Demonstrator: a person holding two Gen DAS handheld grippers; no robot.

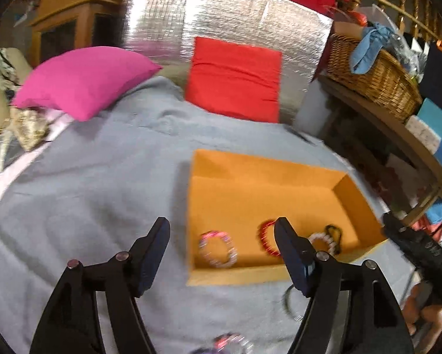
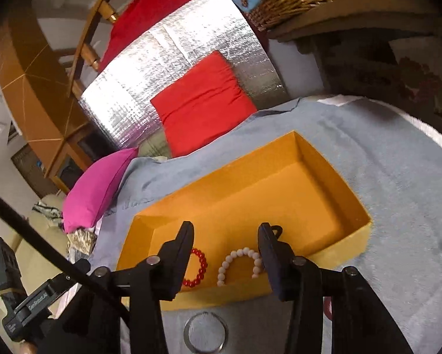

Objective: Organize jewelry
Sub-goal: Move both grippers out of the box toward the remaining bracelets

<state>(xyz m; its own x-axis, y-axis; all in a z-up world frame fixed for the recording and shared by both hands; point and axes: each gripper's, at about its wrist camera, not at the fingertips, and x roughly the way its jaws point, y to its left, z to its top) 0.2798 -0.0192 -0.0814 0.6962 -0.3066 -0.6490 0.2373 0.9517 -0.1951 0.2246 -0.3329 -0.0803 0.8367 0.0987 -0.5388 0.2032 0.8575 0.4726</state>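
Observation:
An open orange box lies on a grey blanket. Inside it are a pink-and-white bead bracelet, a red bead bracelet, a white bead bracelet and a small black piece. A silver bangle lies on the blanket in front of the box. More beads lie at the bottom edge of the left wrist view. My left gripper is open and empty over the box's near left corner. My right gripper is open and empty over the box's near edge.
A pink pillow and a red pillow lean against a silver foil panel behind the blanket. A wicker basket stands on a wooden shelf to the right. The right gripper's body shows at the right edge.

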